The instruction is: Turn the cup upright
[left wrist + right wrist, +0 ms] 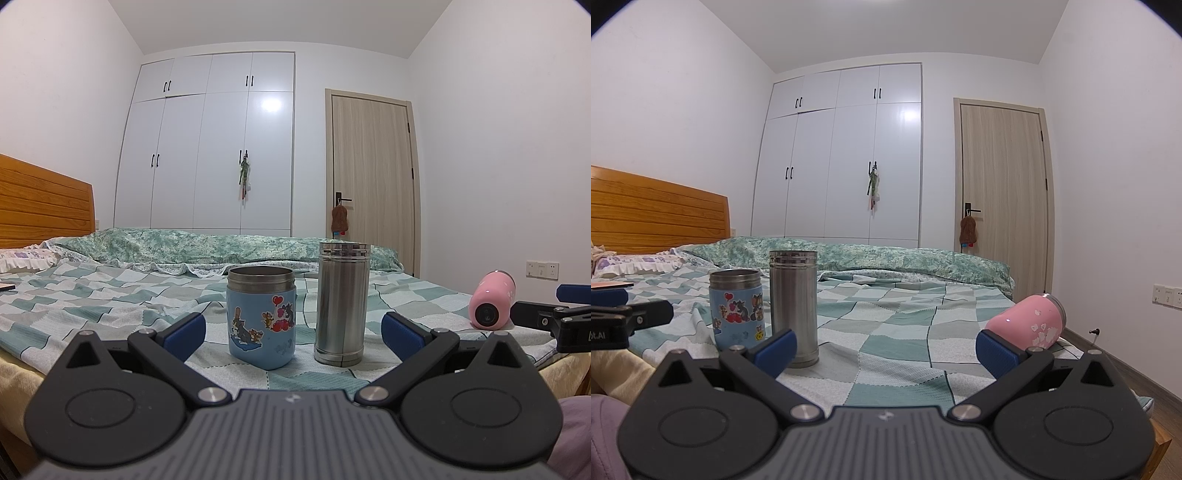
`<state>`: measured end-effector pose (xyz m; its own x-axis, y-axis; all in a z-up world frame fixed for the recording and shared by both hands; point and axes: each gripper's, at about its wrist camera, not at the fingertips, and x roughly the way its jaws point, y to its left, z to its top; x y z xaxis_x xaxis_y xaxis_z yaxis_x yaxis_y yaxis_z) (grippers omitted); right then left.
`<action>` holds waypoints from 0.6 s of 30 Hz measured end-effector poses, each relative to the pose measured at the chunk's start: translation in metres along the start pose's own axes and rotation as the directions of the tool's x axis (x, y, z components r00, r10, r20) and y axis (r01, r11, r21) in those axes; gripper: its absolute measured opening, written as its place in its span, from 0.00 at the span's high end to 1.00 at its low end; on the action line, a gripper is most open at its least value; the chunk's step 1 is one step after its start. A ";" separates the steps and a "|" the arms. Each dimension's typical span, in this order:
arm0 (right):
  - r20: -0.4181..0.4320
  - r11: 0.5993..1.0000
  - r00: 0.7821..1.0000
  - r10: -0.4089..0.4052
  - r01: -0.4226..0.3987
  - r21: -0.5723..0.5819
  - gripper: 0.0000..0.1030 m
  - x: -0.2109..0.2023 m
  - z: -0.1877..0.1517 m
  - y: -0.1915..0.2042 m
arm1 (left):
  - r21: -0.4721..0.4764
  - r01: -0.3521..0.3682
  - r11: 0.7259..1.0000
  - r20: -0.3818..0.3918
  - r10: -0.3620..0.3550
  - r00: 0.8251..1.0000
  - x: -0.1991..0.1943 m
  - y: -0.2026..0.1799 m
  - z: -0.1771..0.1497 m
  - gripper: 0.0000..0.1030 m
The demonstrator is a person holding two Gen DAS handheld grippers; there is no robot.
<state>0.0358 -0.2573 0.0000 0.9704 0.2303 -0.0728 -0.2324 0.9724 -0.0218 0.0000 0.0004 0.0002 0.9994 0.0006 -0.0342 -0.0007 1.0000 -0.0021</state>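
The pink cup (1027, 321) lay on its side near the bed's (894, 332) right edge, just ahead of the right gripper (886, 349), whose jaws stood wide and empty. The left gripper (293, 332), equally wide, faced the blue cup (261, 317) and steel flask (342, 302). A nudge could have rolled the pink cup off the soft, sloping bedding; a shallow pinch on its smooth body might have slipped.

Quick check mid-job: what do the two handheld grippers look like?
Left gripper and right gripper match: blue pads on black linkage arms, silver pivot pins, round black hubs, ribbed grey body with a small white logo. No cables visible.
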 end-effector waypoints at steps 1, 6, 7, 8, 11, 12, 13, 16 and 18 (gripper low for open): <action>0.000 1.000 1.000 0.000 0.000 0.000 0.00 0.000 0.000 0.000 | 0.000 0.000 1.000 0.000 0.000 1.000 0.000 0.000 0.000 0.00; -0.001 1.000 1.000 -0.003 0.003 -0.002 0.00 0.000 0.000 0.000 | 0.000 0.000 1.000 0.000 0.000 1.000 0.000 0.000 0.000 0.00; -0.001 1.000 1.000 -0.005 0.005 -0.003 0.00 0.001 0.000 0.001 | 0.000 0.000 1.000 -0.001 0.000 1.000 0.000 0.000 0.000 0.00; -0.001 1.000 1.000 -0.007 0.007 -0.003 0.00 0.001 0.000 0.000 | 0.000 0.000 1.000 -0.002 0.000 1.000 0.000 0.000 0.000 0.00; -0.002 1.000 1.000 -0.013 0.013 -0.001 0.00 -0.002 -0.003 0.000 | 0.004 0.000 1.000 -0.005 0.000 1.000 0.001 -0.003 0.000 0.00; -0.001 1.000 1.000 -0.015 0.015 -0.001 0.00 -0.004 -0.001 -0.002 | 0.006 0.001 1.000 -0.006 -0.001 1.000 0.000 -0.007 0.000 0.00; -0.001 1.000 1.000 -0.018 0.018 -0.002 0.00 -0.003 -0.001 -0.003 | 0.010 0.002 1.000 -0.010 -0.002 1.000 0.003 -0.008 0.001 0.00; -0.001 1.000 1.000 -0.023 0.023 0.009 0.00 -0.004 0.003 -0.008 | 0.022 0.029 0.999 -0.027 -0.029 0.999 0.007 -0.012 0.003 0.00; -0.005 0.999 1.000 -0.026 0.026 0.032 0.00 -0.004 0.006 -0.016 | 0.008 0.083 0.997 -0.042 -0.082 0.996 0.011 -0.017 0.008 0.00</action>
<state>0.0357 -0.2738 0.0068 0.9758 0.2046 -0.0775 -0.2046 0.9788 0.0080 0.0110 -0.0170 0.0083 0.9938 -0.0819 -0.0755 0.0824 0.9966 0.0027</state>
